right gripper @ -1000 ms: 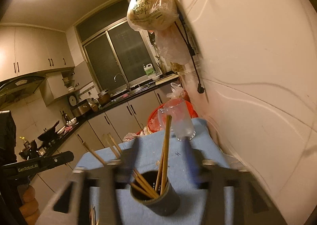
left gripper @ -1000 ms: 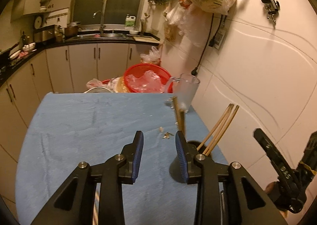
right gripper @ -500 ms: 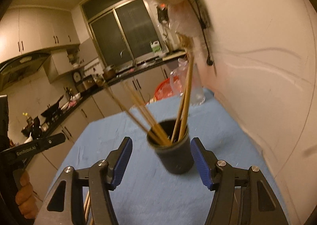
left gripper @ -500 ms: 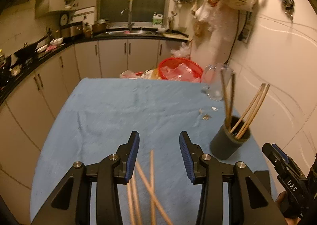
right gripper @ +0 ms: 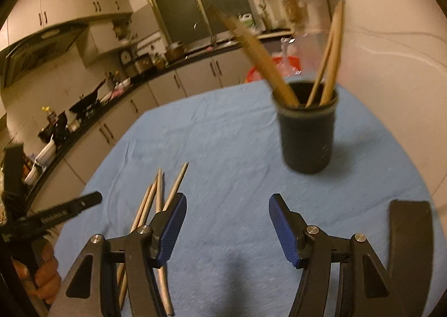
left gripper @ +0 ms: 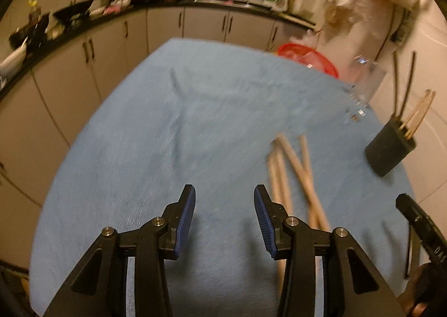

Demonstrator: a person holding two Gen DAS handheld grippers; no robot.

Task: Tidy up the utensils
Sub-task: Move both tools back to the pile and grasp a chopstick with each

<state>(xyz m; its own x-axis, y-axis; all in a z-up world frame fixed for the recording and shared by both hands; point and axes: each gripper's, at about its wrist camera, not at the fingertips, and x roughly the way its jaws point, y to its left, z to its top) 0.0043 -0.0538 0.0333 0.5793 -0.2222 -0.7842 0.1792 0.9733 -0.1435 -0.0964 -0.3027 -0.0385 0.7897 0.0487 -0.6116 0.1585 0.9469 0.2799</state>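
Both cameras have pulled back and tipped down over the last second, so the loose chopsticks (left gripper: 296,174) on the blue cloth (left gripper: 167,135), out of sight a second ago, now lie in plain view, and the dark cup (right gripper: 307,138) sits farther from the right gripper (right gripper: 225,226) than it did. The left gripper (left gripper: 223,222) has swung away to the left, leaving the sticks just beside its right finger instead of between the two.

Each gripper has its jaws apart and holds nothing. Several chopsticks already stand in the cup, leaning against its rim in two groups, so part of the sorting looks done. What remains, as far as the views show, is the small crossed pile flat on the cloth, near the front edge of the table and well apart from the cup; the blur makes an exact count unsafe, though it seems to be about four. In the right view the same pile (right gripper: 156,196) lies beside and partly under the left finger of that gripper.

A red basket (left gripper: 310,58) and a clear pitcher (left gripper: 368,79) stand at the far end of the table, away from the work.
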